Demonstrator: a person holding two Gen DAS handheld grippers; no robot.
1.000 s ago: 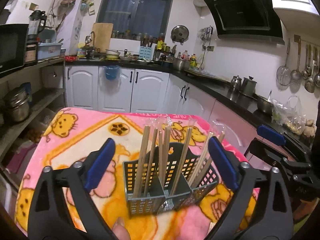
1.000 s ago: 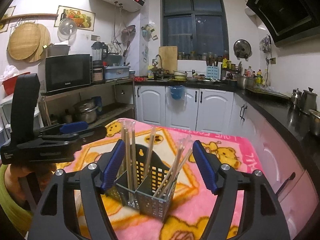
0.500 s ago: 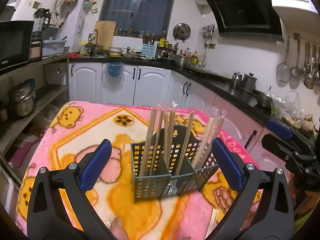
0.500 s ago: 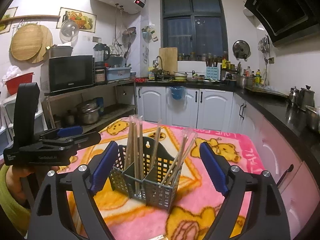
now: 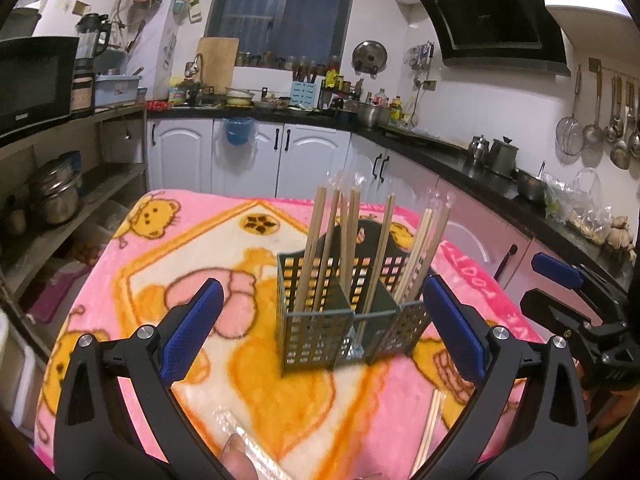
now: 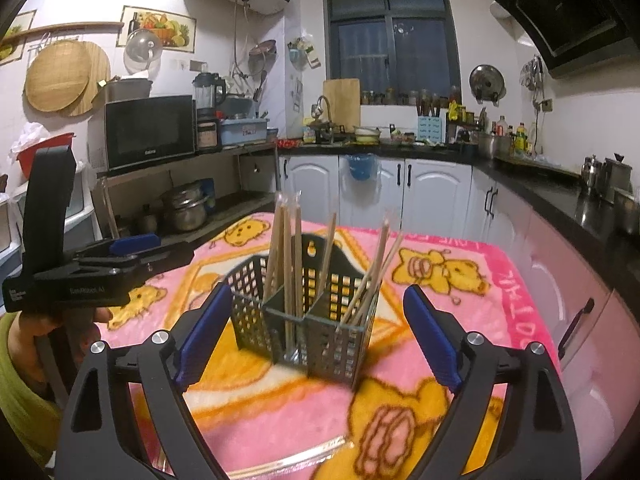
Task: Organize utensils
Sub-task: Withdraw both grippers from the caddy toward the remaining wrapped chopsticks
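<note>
The utensil basket (image 5: 352, 312) was seen standing just ahead of both grippers, on the blanket-covered table (image 5: 160, 264), with chopsticks (image 5: 320, 248) upright in its compartments. More chopsticks (image 5: 430, 428) lay flat below the left gripper (image 5: 324, 328). Light, stiff and slippery in their clear sleeves, they would best be pinched mid-length. Both grippers were spread and empty; the right gripper (image 6: 316, 328) had just been opened wider. Since a second earlier, both had been lowered.
</note>
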